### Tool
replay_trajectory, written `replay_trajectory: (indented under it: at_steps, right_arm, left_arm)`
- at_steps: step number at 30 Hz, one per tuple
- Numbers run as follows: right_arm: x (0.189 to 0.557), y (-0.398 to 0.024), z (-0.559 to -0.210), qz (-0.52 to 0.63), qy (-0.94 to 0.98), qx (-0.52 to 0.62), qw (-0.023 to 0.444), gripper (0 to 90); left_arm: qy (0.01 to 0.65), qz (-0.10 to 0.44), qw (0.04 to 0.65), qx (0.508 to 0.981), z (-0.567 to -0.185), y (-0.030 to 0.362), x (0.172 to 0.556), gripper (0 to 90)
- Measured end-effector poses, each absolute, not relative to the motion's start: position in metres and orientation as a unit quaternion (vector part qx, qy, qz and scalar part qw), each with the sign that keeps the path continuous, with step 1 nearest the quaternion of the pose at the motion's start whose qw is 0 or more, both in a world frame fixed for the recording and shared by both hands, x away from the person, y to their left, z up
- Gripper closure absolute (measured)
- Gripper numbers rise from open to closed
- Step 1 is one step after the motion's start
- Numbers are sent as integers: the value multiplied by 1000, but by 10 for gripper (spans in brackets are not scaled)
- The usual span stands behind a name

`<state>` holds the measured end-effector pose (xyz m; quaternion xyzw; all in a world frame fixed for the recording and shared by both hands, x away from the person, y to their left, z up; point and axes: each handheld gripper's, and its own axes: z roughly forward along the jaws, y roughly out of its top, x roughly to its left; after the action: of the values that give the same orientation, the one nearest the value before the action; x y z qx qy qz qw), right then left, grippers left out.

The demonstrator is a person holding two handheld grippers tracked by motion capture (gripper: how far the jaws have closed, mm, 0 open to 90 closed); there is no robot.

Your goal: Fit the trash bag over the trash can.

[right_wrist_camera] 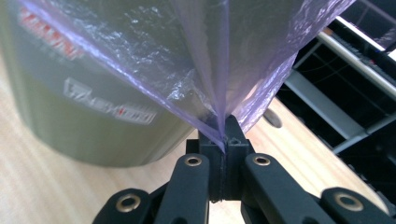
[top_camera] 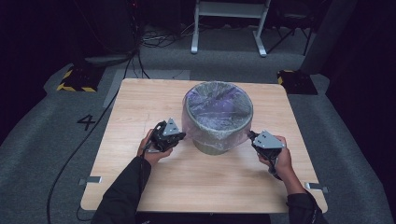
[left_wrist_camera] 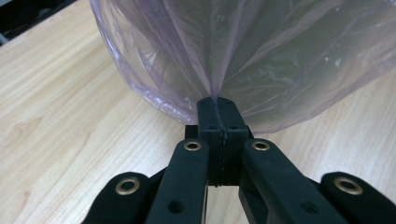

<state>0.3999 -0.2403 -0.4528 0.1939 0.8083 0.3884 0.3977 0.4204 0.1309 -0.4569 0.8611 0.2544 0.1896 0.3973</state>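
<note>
A round grey-green bin (top_camera: pixel 218 142) stands in the middle of the wooden table (top_camera: pixel 140 100), lined with a thin purple plastic bag (top_camera: pixel 219 105) whose edge is folded over the rim and hangs down outside. My left gripper (top_camera: pixel 180 136) is at the bin's left side, shut on the bag's hanging edge (left_wrist_camera: pixel 215 88). My right gripper (top_camera: pixel 251 136) is at the bin's right side, shut on a pinch of the bag's edge (right_wrist_camera: pixel 223 112) too. The film is pulled taut into both sets of jaws. In the right gripper view the bin wall (right_wrist_camera: pixel 93 116) shows printed lettering.
Both forearms in dark sleeves come in from the table's near edge. Beyond the far edge, on the grey floor, stand a white metal frame (top_camera: pixel 229 28), cables and yellow-black striped bases (top_camera: pixel 77 79). Metal brackets (top_camera: pixel 91 179) sit at the near table corners.
</note>
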Motion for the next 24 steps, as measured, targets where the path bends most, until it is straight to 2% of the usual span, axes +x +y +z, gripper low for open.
replay_trajectory:
  at_steps: [24]
  right_arm:
    - [431,-246,-497,325,875,240,269,900]
  left_arm:
    - [281,164,343,881,-484,122,441,888]
